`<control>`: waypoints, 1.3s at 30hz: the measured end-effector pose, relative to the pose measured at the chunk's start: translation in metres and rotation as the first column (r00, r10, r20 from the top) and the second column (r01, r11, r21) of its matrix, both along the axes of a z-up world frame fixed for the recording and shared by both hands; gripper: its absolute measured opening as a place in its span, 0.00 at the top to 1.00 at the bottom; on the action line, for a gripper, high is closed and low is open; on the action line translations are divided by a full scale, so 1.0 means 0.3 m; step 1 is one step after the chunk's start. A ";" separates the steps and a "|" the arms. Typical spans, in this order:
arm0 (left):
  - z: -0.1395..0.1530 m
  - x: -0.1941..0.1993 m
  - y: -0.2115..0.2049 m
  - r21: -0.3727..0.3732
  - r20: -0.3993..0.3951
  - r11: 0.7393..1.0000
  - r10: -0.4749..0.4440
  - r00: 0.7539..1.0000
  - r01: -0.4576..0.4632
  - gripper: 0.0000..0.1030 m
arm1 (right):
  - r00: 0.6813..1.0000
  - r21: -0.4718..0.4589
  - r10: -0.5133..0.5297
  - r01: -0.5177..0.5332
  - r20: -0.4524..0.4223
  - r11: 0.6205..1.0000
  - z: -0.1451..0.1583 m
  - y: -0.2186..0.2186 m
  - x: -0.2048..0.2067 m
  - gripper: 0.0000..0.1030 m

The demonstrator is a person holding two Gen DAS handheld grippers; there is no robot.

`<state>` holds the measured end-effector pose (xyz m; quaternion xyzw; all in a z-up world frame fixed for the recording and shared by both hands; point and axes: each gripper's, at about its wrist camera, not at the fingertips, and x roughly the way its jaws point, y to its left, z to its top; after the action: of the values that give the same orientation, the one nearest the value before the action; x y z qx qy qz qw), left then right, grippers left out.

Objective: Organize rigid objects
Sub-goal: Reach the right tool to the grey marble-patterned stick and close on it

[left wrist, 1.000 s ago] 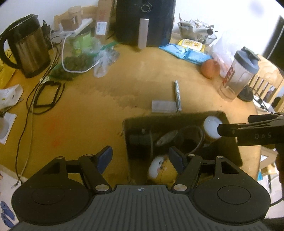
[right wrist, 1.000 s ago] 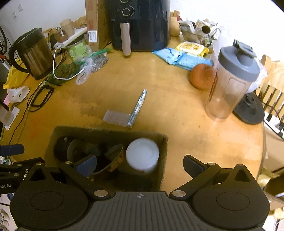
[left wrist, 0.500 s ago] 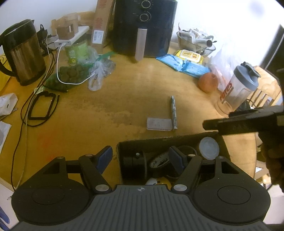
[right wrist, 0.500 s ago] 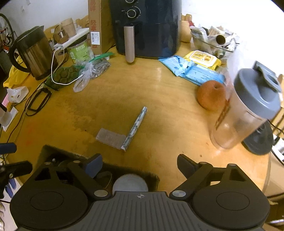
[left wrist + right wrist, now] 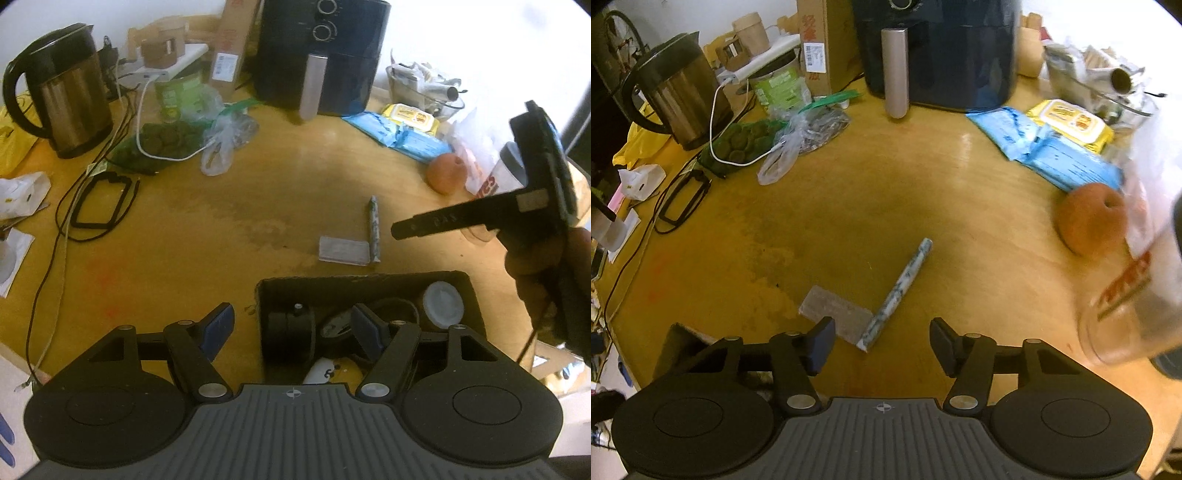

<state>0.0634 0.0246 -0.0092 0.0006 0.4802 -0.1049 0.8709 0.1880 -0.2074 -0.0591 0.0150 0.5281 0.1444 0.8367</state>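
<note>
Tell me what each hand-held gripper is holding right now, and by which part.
Nothing is held. The left hand-held gripper is open above the box, and the right hand-held gripper is open over the table.

Both cameras look down and forward over the wooden table (image 5: 207, 236) from close above its near edge. The left view sits over the cardboard box (image 5: 476, 295); the right view sits farther right. Both share the air fryer (image 5: 938, 51), kettle (image 5: 70, 92) and marbled stick (image 5: 897, 291).
</note>
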 end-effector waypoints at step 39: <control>-0.002 -0.026 0.057 0.003 -0.032 0.993 0.115 0.993 -0.115 0.33 | 0.992 -0.193 0.087 -0.103 -0.094 0.976 -0.204 0.102 0.220 0.90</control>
<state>0.0556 0.0417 -0.0098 -0.0285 0.4936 -0.0543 0.8675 0.2541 -0.1768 -0.1202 -0.0872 0.5749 0.1305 0.8030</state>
